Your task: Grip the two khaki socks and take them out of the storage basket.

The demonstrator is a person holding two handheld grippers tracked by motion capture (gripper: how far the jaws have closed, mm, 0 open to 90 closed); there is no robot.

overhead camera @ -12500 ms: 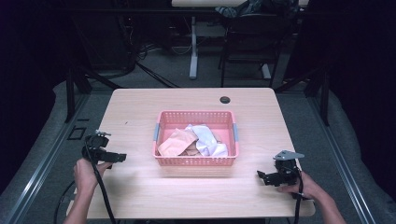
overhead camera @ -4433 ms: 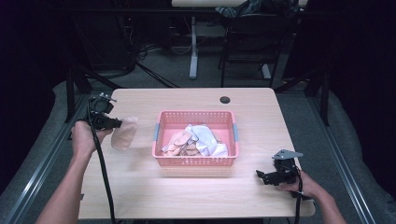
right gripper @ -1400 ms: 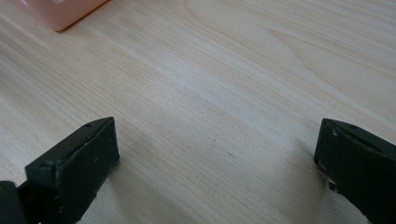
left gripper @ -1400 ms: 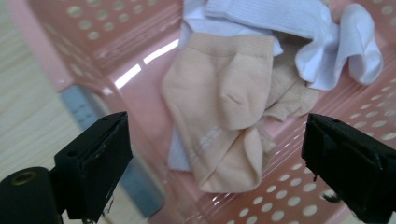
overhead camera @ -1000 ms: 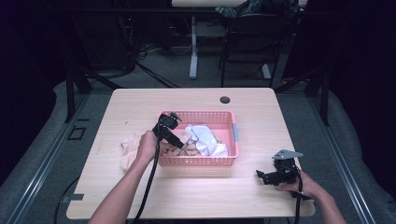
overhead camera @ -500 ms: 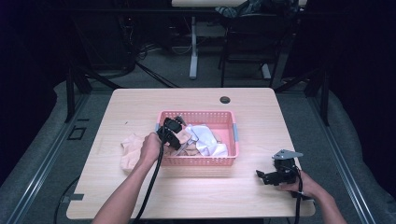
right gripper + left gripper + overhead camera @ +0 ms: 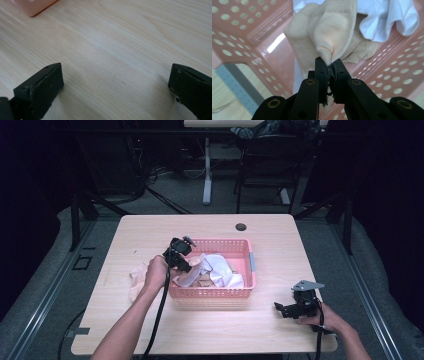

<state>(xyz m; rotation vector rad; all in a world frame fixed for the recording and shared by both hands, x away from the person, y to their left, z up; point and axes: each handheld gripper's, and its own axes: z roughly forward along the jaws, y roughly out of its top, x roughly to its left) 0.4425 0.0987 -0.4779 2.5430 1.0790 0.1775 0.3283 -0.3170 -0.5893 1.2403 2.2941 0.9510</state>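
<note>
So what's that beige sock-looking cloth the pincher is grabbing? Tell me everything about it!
The beige knitted cloth looks soft and finely ribbed, like a sock, bunched into folds. The left gripper is shut on one pinched fold. It hangs inside the pink perforated plastic basket, resting against a crumpled white cloth behind it. Its full shape is hidden by the bunching.

Dark room; lit table (image 7: pixel 150 230); soft, low-resolution frames.

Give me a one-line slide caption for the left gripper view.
Left tool shut on a fold of beige knit cloth inside the pink perforated basket, white cloth behind.
</note>
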